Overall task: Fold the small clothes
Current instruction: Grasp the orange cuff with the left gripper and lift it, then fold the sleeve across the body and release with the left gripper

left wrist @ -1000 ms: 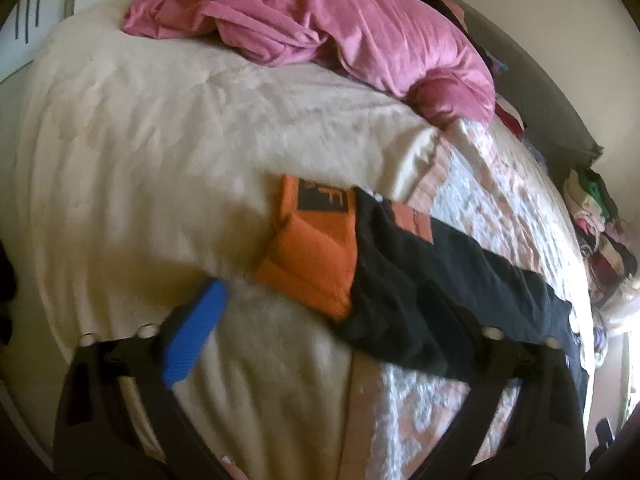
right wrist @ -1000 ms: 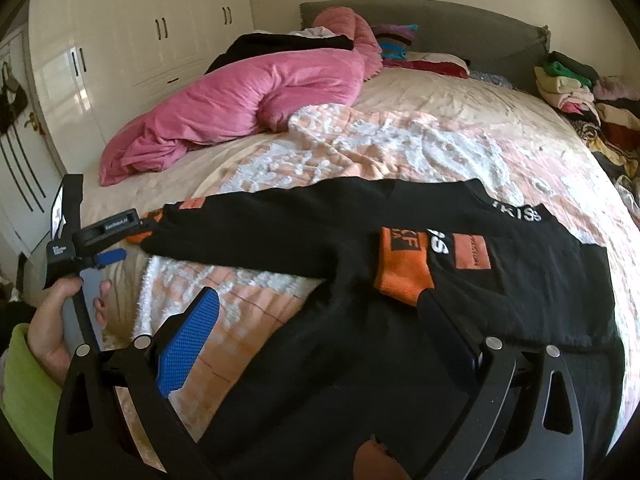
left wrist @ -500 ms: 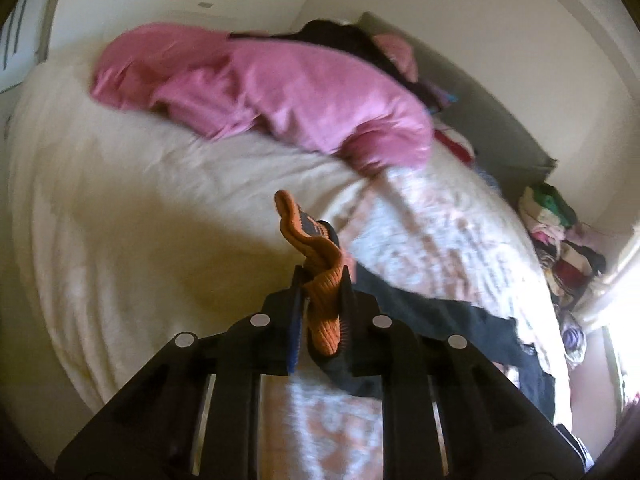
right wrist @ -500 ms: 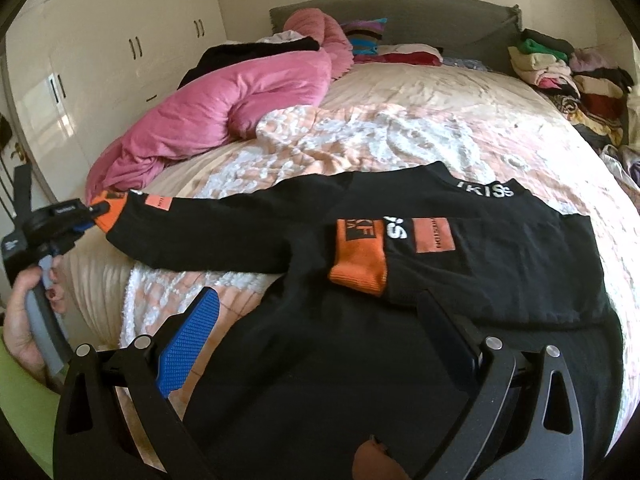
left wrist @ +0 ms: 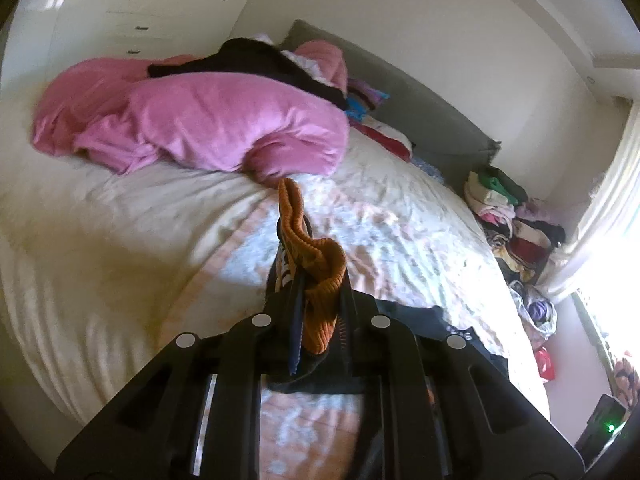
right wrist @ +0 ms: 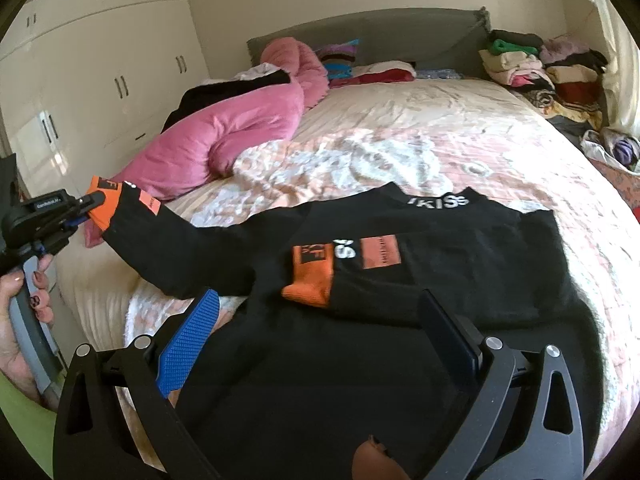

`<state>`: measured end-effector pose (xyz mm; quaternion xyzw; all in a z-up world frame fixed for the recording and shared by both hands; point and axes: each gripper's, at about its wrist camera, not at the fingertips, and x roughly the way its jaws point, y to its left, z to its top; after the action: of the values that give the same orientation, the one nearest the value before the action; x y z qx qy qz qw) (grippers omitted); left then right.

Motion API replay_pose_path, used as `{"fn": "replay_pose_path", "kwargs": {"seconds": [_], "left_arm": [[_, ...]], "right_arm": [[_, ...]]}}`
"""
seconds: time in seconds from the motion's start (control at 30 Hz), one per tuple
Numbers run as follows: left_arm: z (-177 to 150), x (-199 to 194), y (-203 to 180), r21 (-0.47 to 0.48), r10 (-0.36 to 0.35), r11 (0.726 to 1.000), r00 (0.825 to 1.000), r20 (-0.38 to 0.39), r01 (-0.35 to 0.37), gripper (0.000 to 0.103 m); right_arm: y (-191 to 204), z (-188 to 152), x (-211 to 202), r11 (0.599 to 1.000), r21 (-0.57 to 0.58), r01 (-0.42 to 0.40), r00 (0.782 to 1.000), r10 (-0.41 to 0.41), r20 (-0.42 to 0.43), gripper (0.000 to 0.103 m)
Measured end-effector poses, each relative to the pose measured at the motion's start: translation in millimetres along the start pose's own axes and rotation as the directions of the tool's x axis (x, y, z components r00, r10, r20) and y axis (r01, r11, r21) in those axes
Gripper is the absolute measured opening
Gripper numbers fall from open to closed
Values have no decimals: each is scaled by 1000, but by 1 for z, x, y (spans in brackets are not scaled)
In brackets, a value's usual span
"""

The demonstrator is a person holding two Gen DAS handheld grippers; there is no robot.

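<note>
Orange ribbed knit, the cuff (left wrist: 320,280) of a black sweater (right wrist: 360,340), is clamped between the fingers of the left gripper (left wrist: 318,320), whose jaws are pressed together on it. From the left wrist camera only this cuff and a short dark piece of sleeve under it can be seen, lifted above the bed (left wrist: 120,260), so the view does not tell how the rest of the garment lies. The right wrist camera gives this: the sweater is spread flat on the pink and white patterned bedcover (right wrist: 360,160), with its collar toward the headboard (right wrist: 360,28); one sleeve is folded across the chest with its orange cuff (right wrist: 312,276) resting on the body, and the other sleeve (right wrist: 180,248) is stretched out to the side and raised off the bed up to the left gripper (right wrist: 90,202). This view also shows the person's hand (right wrist: 20,320) around the grey handle and a green cuff of clothing below it. The right gripper (right wrist: 316,344) hangs over the lower part of the sweater with its jaws wide apart and nothing between them. A pink blanket (left wrist: 208,124) lies bunched near the wardrobe (right wrist: 100,60) side of the bed, and folded clothes (right wrist: 532,60) are piled beside the headboard.
</note>
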<state>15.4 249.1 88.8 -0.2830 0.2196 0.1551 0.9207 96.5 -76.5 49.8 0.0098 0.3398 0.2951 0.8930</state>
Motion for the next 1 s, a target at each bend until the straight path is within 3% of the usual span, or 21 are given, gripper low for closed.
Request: {"fn": "replay_pose_path", "kwargs": {"seconds": [0.3,0.6,1.0], "left_arm": [[0,7,-61,79,-74,994,997,-9,74,8],[-11,23,-120,146,-163,974,984,-68,172,8],[-40,49,-173,214,-208,947,965,-160,240,8]], "right_arm": [[-39,0,-22,997,66,30,999,-32,38,99],[-80,0,-39,986,154,67,995,-78,67,99],[-132,-5,-53,956,269,119,987,-142,71,99]]}}
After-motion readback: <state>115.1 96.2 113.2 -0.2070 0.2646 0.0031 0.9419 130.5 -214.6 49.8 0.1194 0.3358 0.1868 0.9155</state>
